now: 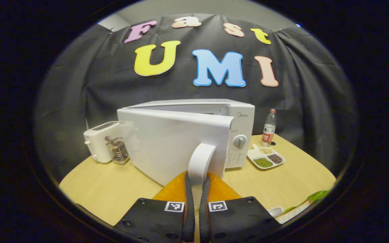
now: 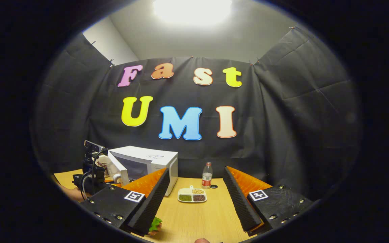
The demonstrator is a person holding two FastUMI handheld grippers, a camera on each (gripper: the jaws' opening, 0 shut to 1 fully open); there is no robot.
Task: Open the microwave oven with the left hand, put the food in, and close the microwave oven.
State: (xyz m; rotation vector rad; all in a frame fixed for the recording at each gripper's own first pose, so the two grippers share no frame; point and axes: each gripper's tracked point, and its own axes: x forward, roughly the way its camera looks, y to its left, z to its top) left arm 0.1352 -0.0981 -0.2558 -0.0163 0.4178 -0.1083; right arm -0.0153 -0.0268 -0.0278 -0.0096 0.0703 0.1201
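Left tongs (image 1: 197, 184) pinch the curved handle (image 1: 201, 162) of the microwave (image 1: 238, 118), mid-desk (image 1: 113, 189); grip sits low on the handle so the pull swings the door (image 1: 171, 145) out on its left hinge (door part-open, by the look). Right tongs (image 2: 194, 199) spread wide, holding nothing, hovering nr the desk's near edge, prob. waiting. Food: green item (image 2: 155, 223) low by the right tongs, cut off, hard to identify. Cavity hidden behind door.
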